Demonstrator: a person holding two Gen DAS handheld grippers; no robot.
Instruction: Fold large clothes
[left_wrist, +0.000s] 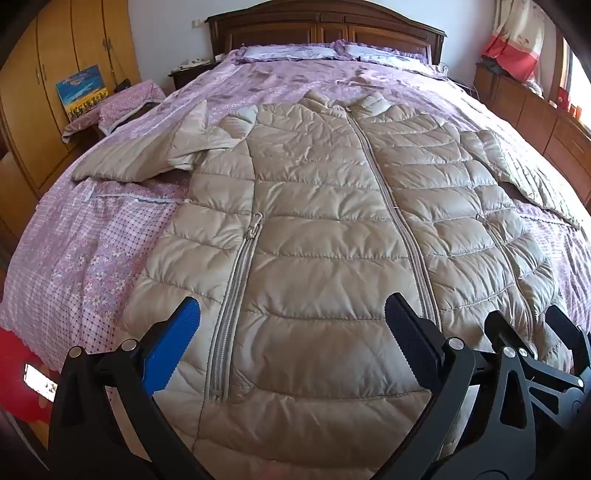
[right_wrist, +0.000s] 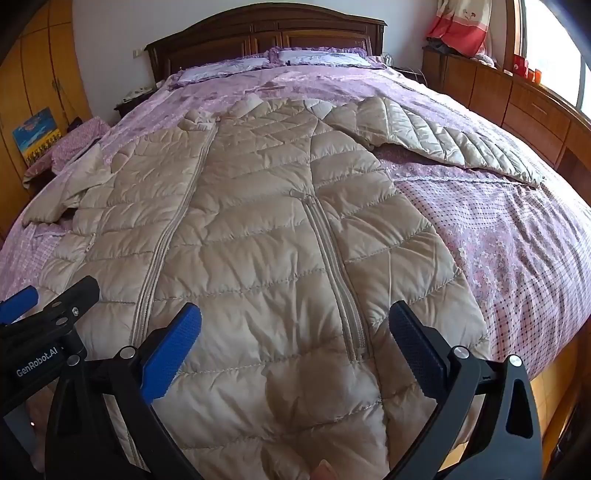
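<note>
A beige quilted jacket (left_wrist: 325, 229) lies spread flat, zipped, on the purple bed (left_wrist: 74, 258), collar far, hem near. Left gripper (left_wrist: 291, 343) and right gripper (right_wrist: 295, 343) hover over the hem, fingers (right_wrist: 173, 350) spread wide, released, grasping nothing.

A dark wooden headboard (left_wrist: 325, 31) stands against a pale wall (left_wrist: 166, 33). Before it, the bed's purple floral bedspread (left_wrist: 70, 258) carries two pillows (right_wrist: 321, 57). Left of the headboard sit a dark nightstand (left_wrist: 186, 75) and a tall honey-coloured wardrobe (left_wrist: 70, 40). Right of it, low wooden cabinets (right_wrist: 517, 99) run under a bright window (right_wrist: 554, 44) with a pink-and-cream curtain (right_wrist: 461, 26).
</note>
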